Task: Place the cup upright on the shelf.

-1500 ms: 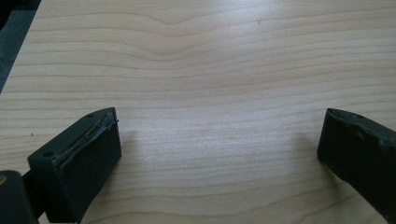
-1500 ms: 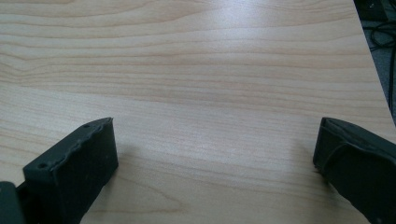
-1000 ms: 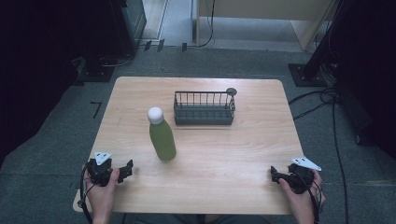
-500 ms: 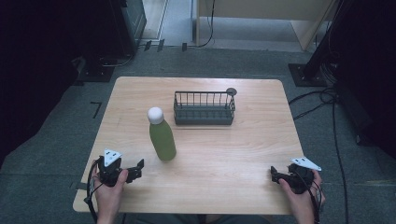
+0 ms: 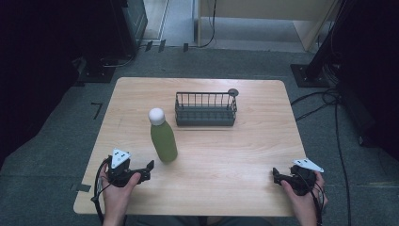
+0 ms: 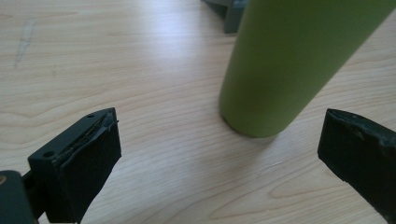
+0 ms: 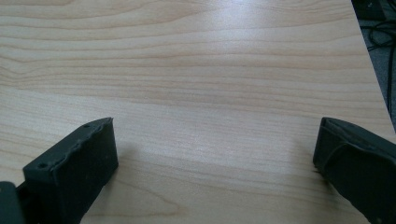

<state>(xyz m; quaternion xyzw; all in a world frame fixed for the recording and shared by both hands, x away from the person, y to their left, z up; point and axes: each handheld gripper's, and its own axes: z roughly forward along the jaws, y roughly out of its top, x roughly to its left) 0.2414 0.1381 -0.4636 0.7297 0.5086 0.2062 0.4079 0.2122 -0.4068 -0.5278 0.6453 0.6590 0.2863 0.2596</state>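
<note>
Pale wooden table under the high camera, dark floor all round, and the action was on the near left. Over the last second the left gripper slid in from the table's front-left corner toward the green bottle, and now it sat just short of it, low on the wood. Its jaws stood wide apart in the left gripper view, the bottle's base framed between them but farther ahead, not yet touched. That bottle stood upright with its white cap, left of the wire basket and apart from it. Over at the front-right edge the right gripper had not budged, jaws spread over bare wood. My read: a grasp on the bottle was being lined up, with a little more reach needed before closing
</note>
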